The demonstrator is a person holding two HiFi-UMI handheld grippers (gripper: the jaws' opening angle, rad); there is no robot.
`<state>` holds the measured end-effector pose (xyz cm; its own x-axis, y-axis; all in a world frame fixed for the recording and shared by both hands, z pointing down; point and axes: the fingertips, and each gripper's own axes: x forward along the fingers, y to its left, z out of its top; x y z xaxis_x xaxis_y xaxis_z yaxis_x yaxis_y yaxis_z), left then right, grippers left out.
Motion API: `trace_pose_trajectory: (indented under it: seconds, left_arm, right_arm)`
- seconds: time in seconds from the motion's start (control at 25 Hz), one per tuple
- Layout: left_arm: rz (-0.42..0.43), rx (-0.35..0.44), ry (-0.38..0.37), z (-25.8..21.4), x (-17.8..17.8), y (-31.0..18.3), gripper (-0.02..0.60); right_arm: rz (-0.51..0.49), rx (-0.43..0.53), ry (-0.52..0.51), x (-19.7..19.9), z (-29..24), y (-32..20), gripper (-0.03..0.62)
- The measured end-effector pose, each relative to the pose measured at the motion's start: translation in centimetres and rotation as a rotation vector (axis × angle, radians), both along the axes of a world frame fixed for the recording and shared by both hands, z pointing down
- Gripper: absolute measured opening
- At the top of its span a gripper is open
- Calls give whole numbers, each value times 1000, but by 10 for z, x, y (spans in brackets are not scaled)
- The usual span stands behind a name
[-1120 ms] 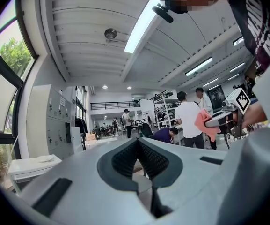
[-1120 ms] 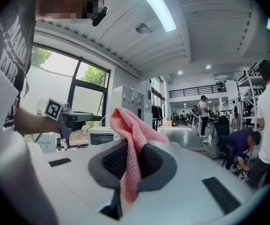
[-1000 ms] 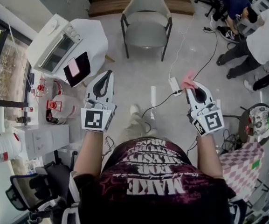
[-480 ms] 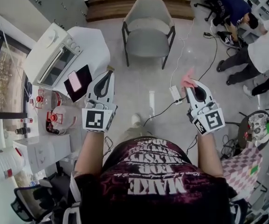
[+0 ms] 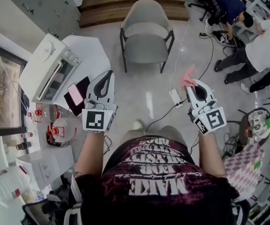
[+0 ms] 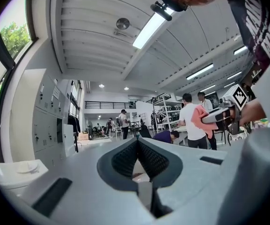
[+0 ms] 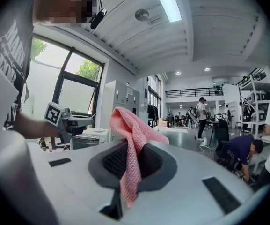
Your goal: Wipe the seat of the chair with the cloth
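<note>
I hold both grippers up in front of my chest, apart from each other and pointing forward. My right gripper (image 5: 190, 85) has its jaws closed on the pink cloth (image 5: 187, 75). In the right gripper view the cloth (image 7: 127, 125) is pinched between the dark pads, with a fold standing above the jaws and a strip hanging down toward the camera. My left gripper (image 5: 108, 74) is empty, and in the left gripper view its jaws meet at the tips with nothing between them. The grey chair (image 5: 146, 37) stands on the floor well ahead of me, its seat bare and apart from both grippers. A toaster oven (image 5: 48, 64) sits on the white table (image 5: 95, 50) to my left.
</note>
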<state>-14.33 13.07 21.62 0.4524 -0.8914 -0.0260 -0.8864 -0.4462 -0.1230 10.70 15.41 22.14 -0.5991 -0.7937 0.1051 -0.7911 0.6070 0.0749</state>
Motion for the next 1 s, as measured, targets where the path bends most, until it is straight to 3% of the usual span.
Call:
trace_pose_trajectory:
  seconds: [0.48, 1.0]
  left_arm:
    - [28, -11, -7, 9, 6, -31, 3]
    - [-6, -52, -60, 14, 4, -84, 3]
  right_arm:
    - [58, -13, 5, 9, 6, -15, 28]
    - [23, -45, -13, 12, 21, -78, 28]
